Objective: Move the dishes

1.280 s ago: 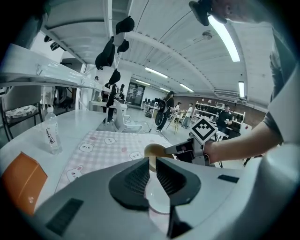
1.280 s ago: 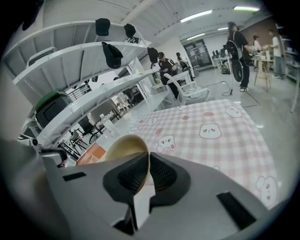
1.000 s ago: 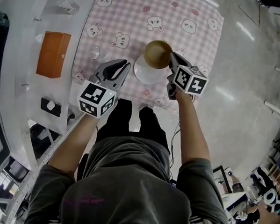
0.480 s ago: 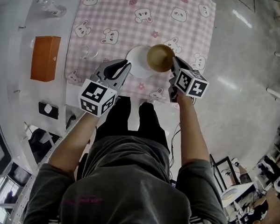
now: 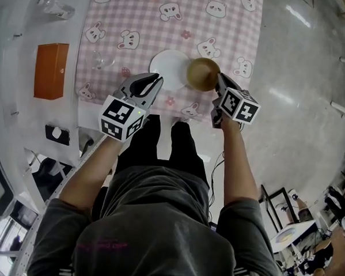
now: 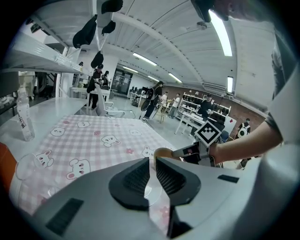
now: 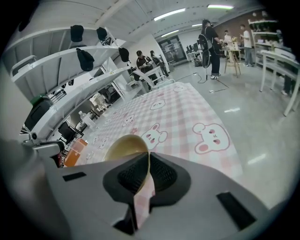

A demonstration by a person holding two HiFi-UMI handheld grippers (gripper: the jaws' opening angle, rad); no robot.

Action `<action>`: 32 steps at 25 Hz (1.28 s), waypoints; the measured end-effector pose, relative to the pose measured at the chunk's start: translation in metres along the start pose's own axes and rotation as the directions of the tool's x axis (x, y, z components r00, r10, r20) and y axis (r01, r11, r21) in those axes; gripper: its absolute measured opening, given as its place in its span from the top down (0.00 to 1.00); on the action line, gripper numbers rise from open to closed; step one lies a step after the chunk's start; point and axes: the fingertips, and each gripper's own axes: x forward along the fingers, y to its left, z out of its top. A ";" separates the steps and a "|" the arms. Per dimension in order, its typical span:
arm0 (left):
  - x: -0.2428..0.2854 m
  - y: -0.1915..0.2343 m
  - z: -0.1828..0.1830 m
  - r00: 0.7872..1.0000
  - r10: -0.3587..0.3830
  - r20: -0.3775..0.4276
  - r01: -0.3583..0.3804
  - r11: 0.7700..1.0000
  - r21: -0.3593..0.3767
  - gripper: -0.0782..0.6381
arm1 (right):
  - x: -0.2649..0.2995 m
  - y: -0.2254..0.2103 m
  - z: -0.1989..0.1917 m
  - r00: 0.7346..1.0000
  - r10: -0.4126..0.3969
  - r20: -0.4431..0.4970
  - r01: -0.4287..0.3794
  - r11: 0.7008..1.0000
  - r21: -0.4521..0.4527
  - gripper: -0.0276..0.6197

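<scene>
While right tongs [image 5: 217,78] pinch the brown bowl [image 5: 202,74], left tongs [image 5: 158,78] closed near white plate [image 5: 167,65], bear-print cloth [image 5: 166,31]

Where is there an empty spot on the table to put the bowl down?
The far half of the pink cloth, beyond the plate and the glass, is bare. The near edge is crowded: plate, left tool, and the right tool holding the bowl.
</scene>
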 end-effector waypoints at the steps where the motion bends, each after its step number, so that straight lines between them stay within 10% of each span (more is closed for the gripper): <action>1: 0.002 -0.002 -0.002 1.000 -0.004 -0.004 0.004 1.000 0.000 0.83 | -0.001 -0.002 -0.002 1.000 -0.002 -0.001 0.002 1.000 0.005 0.93; 32: 0.028 -0.022 -0.023 0.998 -0.036 -0.060 0.036 0.999 -0.002 0.83 | -0.011 -0.044 -0.028 0.999 -0.051 -0.018 0.051 0.998 0.033 0.93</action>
